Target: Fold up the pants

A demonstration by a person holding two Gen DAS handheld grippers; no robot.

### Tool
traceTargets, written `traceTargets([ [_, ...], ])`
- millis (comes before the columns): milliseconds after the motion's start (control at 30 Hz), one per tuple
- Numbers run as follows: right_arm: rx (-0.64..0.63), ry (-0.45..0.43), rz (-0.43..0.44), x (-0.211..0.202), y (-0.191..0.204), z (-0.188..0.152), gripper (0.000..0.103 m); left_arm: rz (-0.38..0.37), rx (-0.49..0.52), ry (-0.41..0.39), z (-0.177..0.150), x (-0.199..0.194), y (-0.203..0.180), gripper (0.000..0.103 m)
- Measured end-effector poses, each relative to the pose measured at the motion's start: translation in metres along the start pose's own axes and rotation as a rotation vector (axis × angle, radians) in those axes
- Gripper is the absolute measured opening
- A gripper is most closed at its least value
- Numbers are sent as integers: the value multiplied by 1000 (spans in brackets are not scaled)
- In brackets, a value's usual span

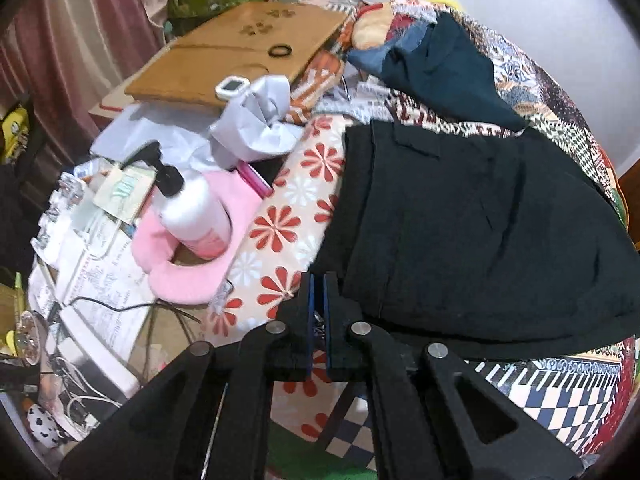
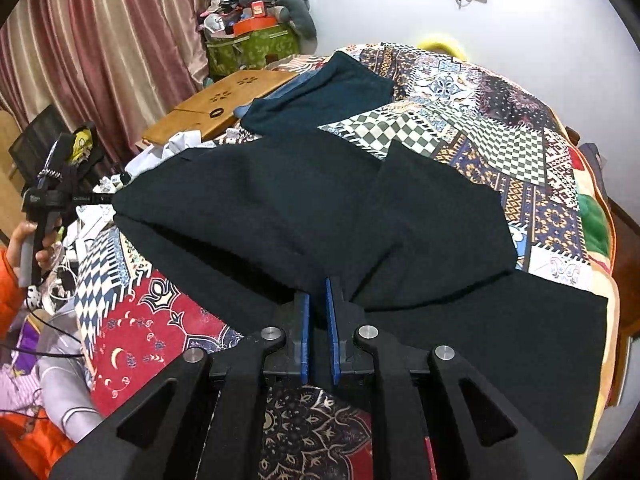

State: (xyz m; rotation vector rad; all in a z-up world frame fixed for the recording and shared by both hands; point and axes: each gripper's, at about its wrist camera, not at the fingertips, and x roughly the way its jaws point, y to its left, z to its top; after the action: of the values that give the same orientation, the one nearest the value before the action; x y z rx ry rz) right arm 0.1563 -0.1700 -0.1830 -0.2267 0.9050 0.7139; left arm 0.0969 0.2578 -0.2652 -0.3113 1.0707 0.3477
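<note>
- Black pants (image 2: 320, 208) lay spread on patchwork quilt (image 2: 500, 120), partly folded; one leg end flat at quilt's near right edge in rt wrist view.
- Rt gripper (image 2: 317, 304) sat low at pants' near edge, blue-padded fingers (image 2: 305, 320) narrowly apart; dark cloth seen in the gap, but couldn't tell if actually pinched.
- Lt gripper (image 1: 319, 300) hovered at pants' near-left corner, over floral cushion (image 1: 296, 208); fingers (image 1: 330, 320) almost together, slim gap only, nothing seen between them.
- Second dark teal garment (image 1: 448, 68) lay further back on quilt, apart from black pants.
- Left of bed, per lt wrist view: white pump bottle (image 1: 192, 208) resting in pink fluffy item (image 1: 200, 264), crumpled white paper (image 1: 260, 120), wooden lap desk (image 1: 240, 52).
- Hand (image 2: 28, 248) gripping lt gripper's handle seen at far left of rt view.
</note>
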Motion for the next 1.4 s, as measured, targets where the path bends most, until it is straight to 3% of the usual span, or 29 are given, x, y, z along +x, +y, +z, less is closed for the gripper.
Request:
traceTargets([
  [133, 14, -3, 3, -13, -2, 5, 14, 35, 30, -46, 7, -19, -2, 10],
  [233, 26, -38, 2, -26, -8, 12, 24, 57, 74, -92, 16, -35, -12, 27],
  [300, 32, -61, -15, -32, -13, 18, 33, 59, 100, -132, 23, -46, -22, 46],
  [400, 39, -95, -47, -36, -22, 31, 41, 43, 112, -172, 36, -57, -36, 66],
  [600, 72, -100, -79, -23, -48, 57, 48, -4, 127, -200, 69, -60, -66, 87],
  [1033, 174, 46, -13, 69, -98, 107, 48, -43, 191, -100, 123, 8, -121, 91],
  [1200, 194, 131, 35, 113, -107, 125, 48, -40, 212, -34, 133, 46, -138, 91],
  [1400, 205, 230, 27, 165, -116, 135, 48, -33, 265, 5, 133, 73, -154, 91],
])
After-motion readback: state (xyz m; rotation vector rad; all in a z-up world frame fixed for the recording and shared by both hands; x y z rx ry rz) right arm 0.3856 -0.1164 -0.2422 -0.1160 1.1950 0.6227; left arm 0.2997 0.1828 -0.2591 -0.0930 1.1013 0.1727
